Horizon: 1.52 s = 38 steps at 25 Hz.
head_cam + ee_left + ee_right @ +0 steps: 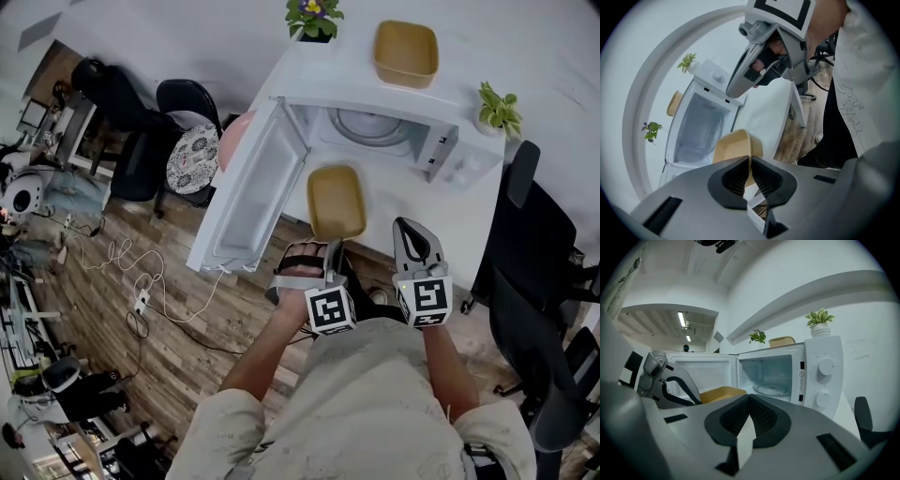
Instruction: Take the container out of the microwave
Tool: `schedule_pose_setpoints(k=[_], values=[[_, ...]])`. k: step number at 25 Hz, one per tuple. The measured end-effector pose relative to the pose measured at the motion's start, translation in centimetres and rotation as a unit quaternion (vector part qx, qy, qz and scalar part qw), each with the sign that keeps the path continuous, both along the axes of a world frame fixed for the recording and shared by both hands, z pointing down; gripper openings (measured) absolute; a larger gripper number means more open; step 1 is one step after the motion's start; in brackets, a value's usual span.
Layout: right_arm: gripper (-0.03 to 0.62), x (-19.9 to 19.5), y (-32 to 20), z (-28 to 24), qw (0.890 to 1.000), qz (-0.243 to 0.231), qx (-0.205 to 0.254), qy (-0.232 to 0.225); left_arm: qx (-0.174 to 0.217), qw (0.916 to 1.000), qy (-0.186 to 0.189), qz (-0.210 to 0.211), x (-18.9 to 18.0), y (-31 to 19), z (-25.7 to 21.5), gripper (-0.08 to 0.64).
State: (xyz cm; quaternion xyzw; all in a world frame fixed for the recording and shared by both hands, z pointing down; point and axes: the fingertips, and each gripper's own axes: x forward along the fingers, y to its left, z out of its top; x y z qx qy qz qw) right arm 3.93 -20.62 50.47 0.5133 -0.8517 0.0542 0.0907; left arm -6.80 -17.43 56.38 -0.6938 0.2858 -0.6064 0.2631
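– Over the front edge of the tabletop, clear of the cavity, hangs the tan container. We have it outside the microwave, just beside the open door.
– And what's carrying it?
– Our left tool, clenched on the near rim, the thin wall pinched between the pads.
– Right tool?
– Jaws pressed together on nothing, hovering just right of the left one and facing the open cavity.
– How do we reckon the container handles?
– It looks like a light, thin-walled plastic tub, and from above it looks empty. We'd judge it stiff enough to keep its shape from one rim. But a one-sided pinch lets the far end droop, and a smooth wall could slip.
– So where should we hold?
– Deep on the rim, at the middle of the short side, keeping it level.
– And that second tub?
– It sits on the microwave's top among the plants. We take it that one isn't ours.
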Motion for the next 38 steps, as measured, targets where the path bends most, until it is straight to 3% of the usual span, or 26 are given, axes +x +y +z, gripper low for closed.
schedule_pose_setpoints(k=[38], values=[[0.015,-0.8,-1.4,0.0,1.000,0.007,-0.005,-0.006,0.012,0.9997,-0.018,0.011,-1.0,-1.3,-0.6,0.026]])
